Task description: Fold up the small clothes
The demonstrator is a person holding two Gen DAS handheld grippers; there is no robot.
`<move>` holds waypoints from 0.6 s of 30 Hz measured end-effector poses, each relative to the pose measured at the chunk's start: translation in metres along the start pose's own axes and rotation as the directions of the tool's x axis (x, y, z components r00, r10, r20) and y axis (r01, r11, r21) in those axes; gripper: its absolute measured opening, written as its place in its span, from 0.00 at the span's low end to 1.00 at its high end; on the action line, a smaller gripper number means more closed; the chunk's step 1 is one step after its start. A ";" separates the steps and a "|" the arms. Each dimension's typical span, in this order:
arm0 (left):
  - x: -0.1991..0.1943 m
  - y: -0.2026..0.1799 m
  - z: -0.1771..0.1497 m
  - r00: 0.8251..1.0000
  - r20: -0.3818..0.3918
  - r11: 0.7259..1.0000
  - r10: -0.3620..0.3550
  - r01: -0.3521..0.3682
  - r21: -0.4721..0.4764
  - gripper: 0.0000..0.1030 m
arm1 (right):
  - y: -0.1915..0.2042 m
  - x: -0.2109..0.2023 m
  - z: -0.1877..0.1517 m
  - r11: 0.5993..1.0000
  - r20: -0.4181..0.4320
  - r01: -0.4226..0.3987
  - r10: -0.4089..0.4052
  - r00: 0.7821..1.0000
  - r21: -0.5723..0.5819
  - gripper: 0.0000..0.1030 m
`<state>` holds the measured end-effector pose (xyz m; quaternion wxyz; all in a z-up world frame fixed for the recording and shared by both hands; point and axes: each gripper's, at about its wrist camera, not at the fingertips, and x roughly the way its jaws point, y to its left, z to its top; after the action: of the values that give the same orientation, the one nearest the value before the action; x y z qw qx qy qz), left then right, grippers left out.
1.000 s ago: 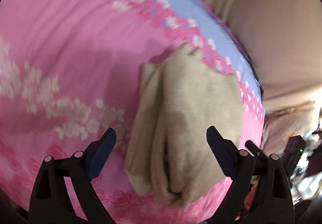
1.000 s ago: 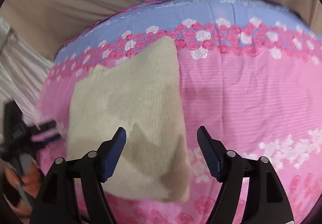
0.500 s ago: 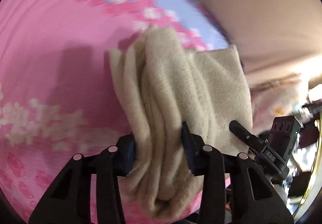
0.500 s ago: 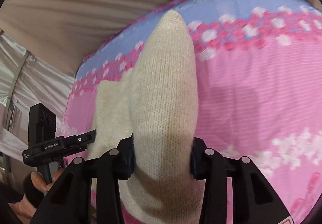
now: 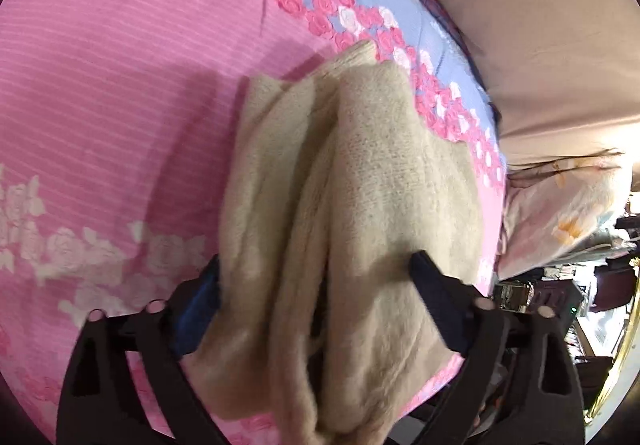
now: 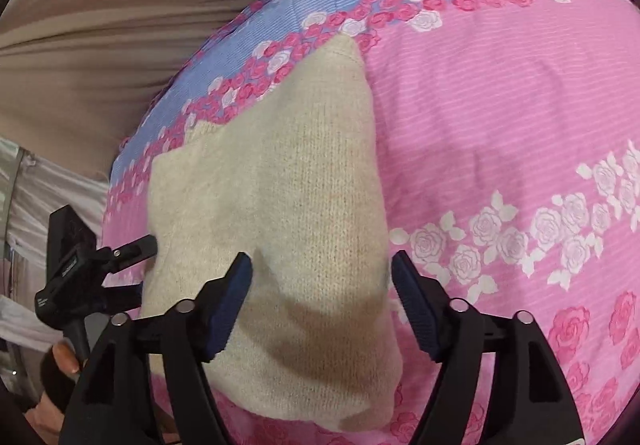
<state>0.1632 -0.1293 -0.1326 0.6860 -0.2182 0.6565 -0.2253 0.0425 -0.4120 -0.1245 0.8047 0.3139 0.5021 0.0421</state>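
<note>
A folded beige knit garment (image 6: pixel 280 213) lies on the pink rose-print bedsheet (image 6: pixel 500 117).

Both the left gripper (image 5: pixel 316 297) and right gripper (image 6: pixel 322 295) have released the beige knit (image 6: pixel 280 213).

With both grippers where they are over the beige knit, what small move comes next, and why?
Probably back the left gripper off the beige knit. Its jaws are open, yet bunched folds sit between them, while the right gripper is open above the flat folded piece on the bedspread.

Beige knit garment (image 6: pixel 280 213), folded into thick layered bundle, lying flat on bed's pink rose-print sheet (image 6: pixel 500 117), far corner touching blue rose border near bed edge.
</note>
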 end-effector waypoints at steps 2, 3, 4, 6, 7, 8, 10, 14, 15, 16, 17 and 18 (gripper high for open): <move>0.015 0.002 0.002 0.999 -0.038 0.999 0.033 -0.034 -0.019 0.91 | -0.002 0.011 0.003 1.000 -0.036 -0.029 0.029 0.999 0.009 0.74; 0.019 0.005 0.001 0.999 -0.038 0.999 0.023 -0.025 -0.046 0.94 | -0.004 0.017 0.004 0.999 -0.054 -0.042 0.043 0.998 0.020 0.74; 0.017 0.004 0.001 0.999 -0.021 0.998 0.025 -0.026 -0.053 0.93 | -0.005 0.024 0.004 0.998 -0.077 -0.059 0.062 0.995 0.034 0.74; 0.018 -0.002 0.001 0.999 -0.029 0.998 0.045 -0.046 -0.038 0.82 | -0.005 0.036 0.002 0.995 -0.092 -0.079 0.084 0.992 0.063 0.75; 0.018 -0.006 0.002 0.999 -0.033 0.999 0.024 -0.025 -0.028 0.68 | -0.005 0.037 0.003 0.994 -0.086 -0.080 0.086 0.993 0.071 0.73; 0.018 -0.009 0.003 0.999 -0.038 1.000 0.014 -0.015 -0.027 0.64 | -0.003 0.037 0.003 0.994 -0.073 -0.074 0.080 0.994 0.082 0.72; 0.009 -0.017 0.003 0.999 -0.039 1.000 0.009 -0.010 -0.014 0.46 | 0.001 0.030 0.002 0.994 -0.042 -0.073 0.077 0.996 0.082 0.52; -0.011 -0.035 0.004 1.000 -0.027 0.999 0.001 0.001 0.053 0.37 | 0.018 0.008 -0.001 0.998 0.018 -0.052 0.051 0.999 0.036 0.41; -0.017 -0.043 0.002 1.000 -0.022 0.997 -0.011 0.013 0.074 0.36 | 0.024 0.001 -0.002 0.999 0.037 -0.043 0.042 0.998 0.023 0.41; -0.023 -0.047 0.001 1.000 -0.018 0.996 -0.022 0.024 0.088 0.36 | 0.031 -0.010 -0.003 0.999 0.063 -0.033 0.033 0.997 0.009 0.41; -0.029 -0.053 0.002 0.999 -0.013 0.994 -0.031 0.032 0.100 0.36 | 0.038 -0.020 -0.004 1.000 0.090 -0.022 0.022 0.996 -0.004 0.41; -0.037 -0.061 0.001 0.999 -0.004 0.992 -0.048 0.048 0.115 0.36 | 0.044 -0.033 -0.004 1.000 0.118 -0.016 0.018 0.993 -0.016 0.41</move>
<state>0.1618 -0.1559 -0.0665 0.6915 -0.1939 0.6375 -0.2790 0.0341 -0.3872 -0.0760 0.8351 0.3139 0.4505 0.0340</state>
